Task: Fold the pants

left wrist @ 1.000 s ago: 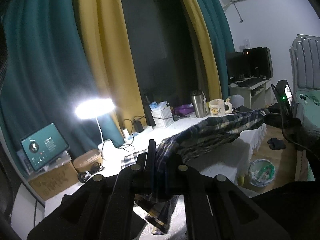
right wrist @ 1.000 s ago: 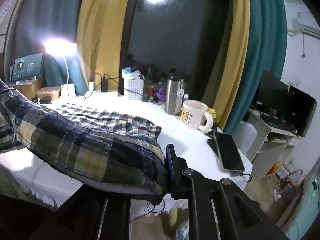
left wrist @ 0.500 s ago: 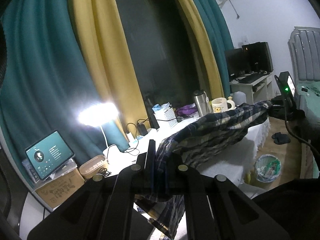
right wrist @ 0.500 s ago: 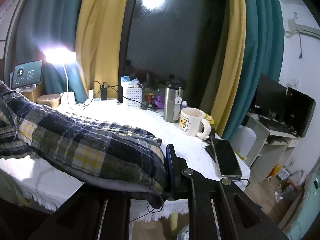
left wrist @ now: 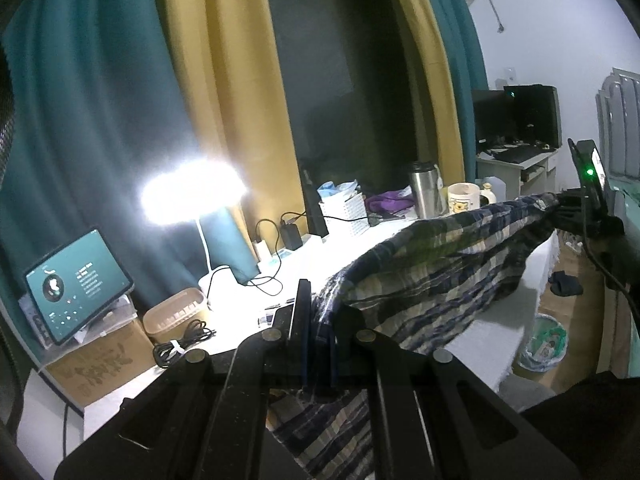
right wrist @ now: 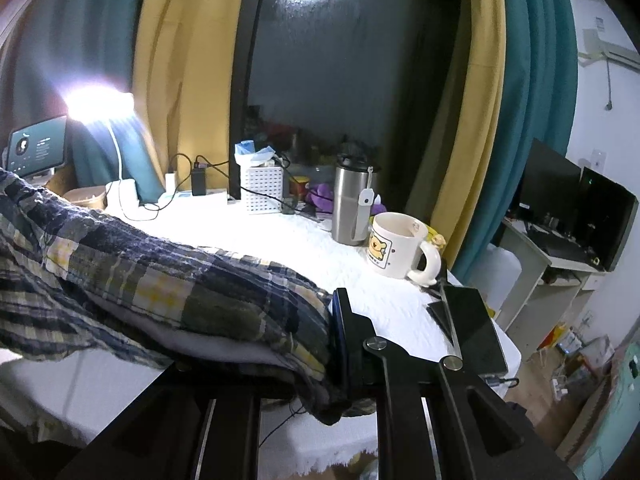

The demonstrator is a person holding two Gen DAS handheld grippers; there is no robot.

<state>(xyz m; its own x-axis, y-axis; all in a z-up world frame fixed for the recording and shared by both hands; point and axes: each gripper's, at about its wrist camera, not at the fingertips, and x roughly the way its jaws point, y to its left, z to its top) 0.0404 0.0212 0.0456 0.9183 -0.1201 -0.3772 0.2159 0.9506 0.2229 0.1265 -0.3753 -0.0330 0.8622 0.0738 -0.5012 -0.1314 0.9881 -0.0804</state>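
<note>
The plaid pants (left wrist: 432,276) hang stretched in the air between my two grippers, above the near edge of the white-covered table (left wrist: 496,320). My left gripper (left wrist: 318,320) is shut on one end of the cloth, and a loose part droops below its fingers. In the right wrist view the pants (right wrist: 160,292) run in from the left, and my right gripper (right wrist: 332,328) is shut on a bunched edge of them. The right gripper's left finger is hidden under the cloth. The other gripper's body shows far right in the left wrist view, at the pants' far end.
A lit desk lamp (left wrist: 192,196), a tablet (left wrist: 76,284), a wicker box (left wrist: 176,314) and cables line the table's back. A steel tumbler (right wrist: 352,204), a mug (right wrist: 396,248) and a phone (right wrist: 472,328) stand at the right. A bin (left wrist: 544,344) sits on the floor.
Both grippers have drawn back from the table with the pants still gripped. The cloth has lifted off the tabletop and now hangs stretched between them.
</note>
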